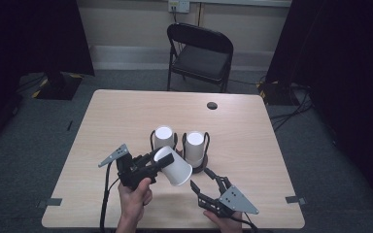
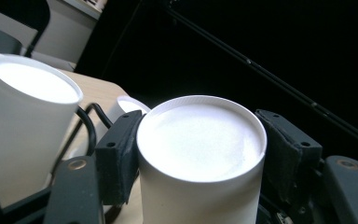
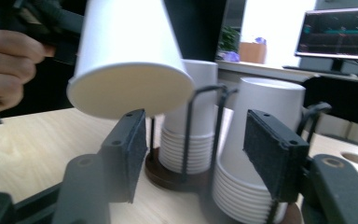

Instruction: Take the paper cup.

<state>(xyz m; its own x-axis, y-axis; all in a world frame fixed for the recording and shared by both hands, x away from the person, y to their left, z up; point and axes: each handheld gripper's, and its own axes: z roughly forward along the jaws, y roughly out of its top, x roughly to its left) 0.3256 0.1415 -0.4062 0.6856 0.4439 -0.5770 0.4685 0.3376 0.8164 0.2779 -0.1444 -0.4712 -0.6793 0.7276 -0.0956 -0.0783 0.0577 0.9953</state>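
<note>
My left tool [image 1: 151,162] clamps a plain white paper cup [image 1: 173,166], tilted above the tabletop [image 1: 126,116]; my right tool [image 1: 205,185] gapes wide, near the stacks [image 1: 194,145].

Room's pretty dim overall, with the table [image 1: 126,116] lit evenly from above while both sides of the high view drop off into near black. Shadows on the tabletop are soft and short. That view is a bit soft and low-res too. In the left gripper view the cup [image 2: 200,140] base is blown out white with hardly any texture, and the background is almost pure black. The right gripper view has a bright window [image 3: 272,28] washing out the back, the near pads [image 3: 272,154] are blurry, and the held cup looks slightly smeared.
</note>
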